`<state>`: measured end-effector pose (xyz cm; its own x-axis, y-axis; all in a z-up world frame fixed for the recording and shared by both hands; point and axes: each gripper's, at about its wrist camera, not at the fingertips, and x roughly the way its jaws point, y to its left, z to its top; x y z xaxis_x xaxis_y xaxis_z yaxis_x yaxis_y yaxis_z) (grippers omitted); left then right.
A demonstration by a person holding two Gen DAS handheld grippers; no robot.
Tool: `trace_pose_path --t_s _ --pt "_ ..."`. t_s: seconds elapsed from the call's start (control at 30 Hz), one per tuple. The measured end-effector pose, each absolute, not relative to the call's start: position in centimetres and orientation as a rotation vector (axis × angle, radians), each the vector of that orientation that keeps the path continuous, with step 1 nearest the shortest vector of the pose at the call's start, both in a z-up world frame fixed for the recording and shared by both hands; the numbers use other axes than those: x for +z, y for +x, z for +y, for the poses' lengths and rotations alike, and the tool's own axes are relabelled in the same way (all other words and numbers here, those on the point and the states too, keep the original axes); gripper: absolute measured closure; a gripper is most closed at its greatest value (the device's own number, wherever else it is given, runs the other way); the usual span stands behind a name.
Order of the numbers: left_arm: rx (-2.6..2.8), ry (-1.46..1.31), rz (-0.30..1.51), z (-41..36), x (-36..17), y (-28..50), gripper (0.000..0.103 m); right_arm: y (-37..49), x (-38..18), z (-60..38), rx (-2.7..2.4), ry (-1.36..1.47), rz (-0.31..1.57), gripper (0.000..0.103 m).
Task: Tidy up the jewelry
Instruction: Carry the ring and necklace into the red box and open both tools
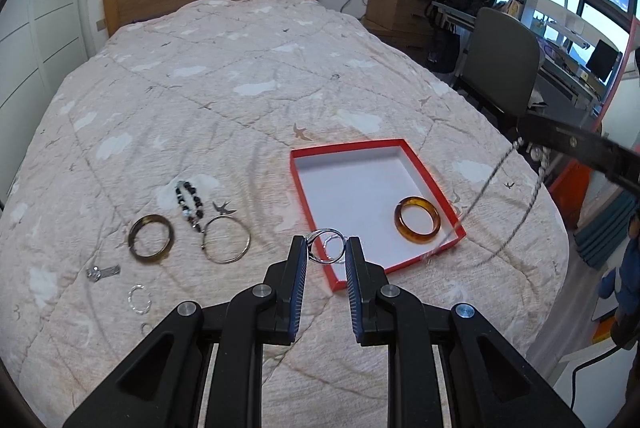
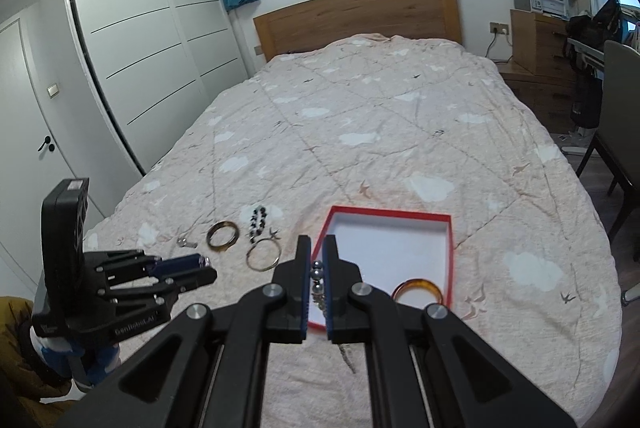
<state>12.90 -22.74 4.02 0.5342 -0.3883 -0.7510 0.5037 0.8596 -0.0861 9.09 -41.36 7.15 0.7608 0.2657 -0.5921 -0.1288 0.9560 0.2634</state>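
A red tray [image 1: 298, 168] with a white floor lies on the bed; an amber bangle [image 1: 417, 220] lies in its near right corner. My left gripper [image 1: 325, 246] is shut on a thin silver wire bracelet [image 1: 328, 246], held above the tray's near left edge. My right gripper [image 2: 317, 248] is shut on a beaded silver chain necklace [image 2: 317, 278]; the chain [image 1: 480, 188] hangs over the tray's right side. The tray [image 2: 450, 248] and the bangle [image 2: 418, 288] also show in the right wrist view.
On the quilt left of the tray lie a dark bangle [image 1: 151, 238], a black-and-white bead bracelet [image 1: 190, 204], a thin metal hoop [image 1: 227, 239], a small silver clasp piece [image 1: 102, 272] and a small silver ring [image 1: 140, 299]. A chair [image 1: 500, 68] stands right of the bed.
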Motion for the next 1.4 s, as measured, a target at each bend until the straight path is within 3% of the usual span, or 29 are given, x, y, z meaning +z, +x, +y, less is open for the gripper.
trace_pose_path --t_s 0.43,0.93,1.4 --pt "-0.571 0.176 0.943 -27.3 -1.1 18.3 0.084 15.3 3.6 -45.4 0.166 0.241 0.691 0.098" --pt "-0.631 0.218 1.075 -31.2 -9.1 21.6 0.084 19.4 -8.7 -48.4 0.117 0.338 0.879 0.098" --pt "-0.641 0.216 1.091 -31.4 -10.5 21.2 0.083 19.2 -12.3 -49.1 0.093 0.366 0.941 0.095"
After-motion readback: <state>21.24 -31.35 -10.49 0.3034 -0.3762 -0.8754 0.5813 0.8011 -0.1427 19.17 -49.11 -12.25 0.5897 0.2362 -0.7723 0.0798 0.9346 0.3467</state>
